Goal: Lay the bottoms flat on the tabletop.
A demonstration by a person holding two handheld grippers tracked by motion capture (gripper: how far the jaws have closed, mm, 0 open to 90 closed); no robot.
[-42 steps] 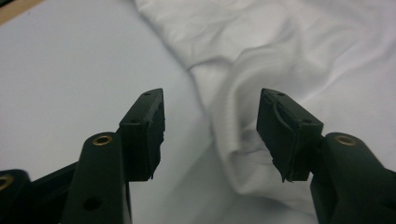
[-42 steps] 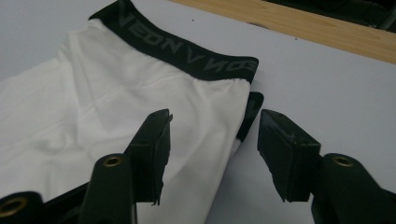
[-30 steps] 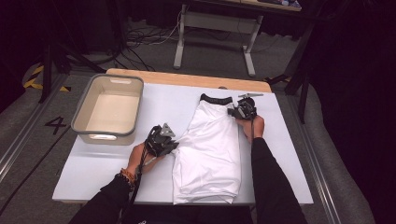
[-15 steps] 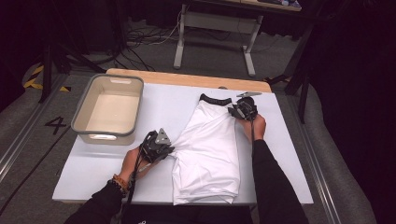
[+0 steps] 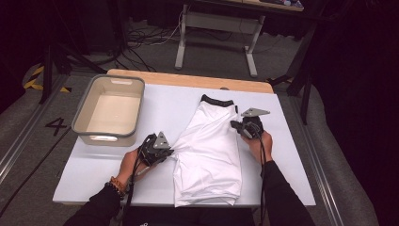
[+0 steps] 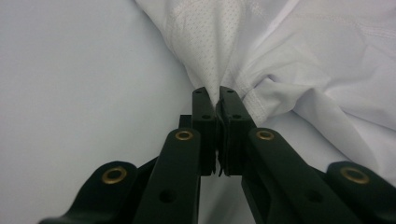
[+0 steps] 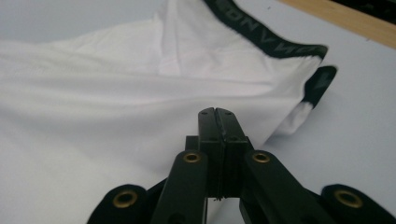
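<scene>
White mesh shirt [image 5: 207, 155] (black ribbed collar) lies folded on the bench [image 5: 179, 106]; left tool [image 6: 218, 100] clamps its bunched edge, right tool [image 7: 216, 114] has just closed, empty

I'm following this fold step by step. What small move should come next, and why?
Probably the left gripper carries its pinched edge across the garment. Its jaws are shut on a bunched fold at the left side, while the right gripper, jaws just closed together, sits at the opposite edge near the black waistband.

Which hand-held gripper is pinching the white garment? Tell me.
The left hand-held gripper: white garment fabric bunches between its shut jaws. The right hand-held gripper has just closed its jaws on nothing.
</scene>
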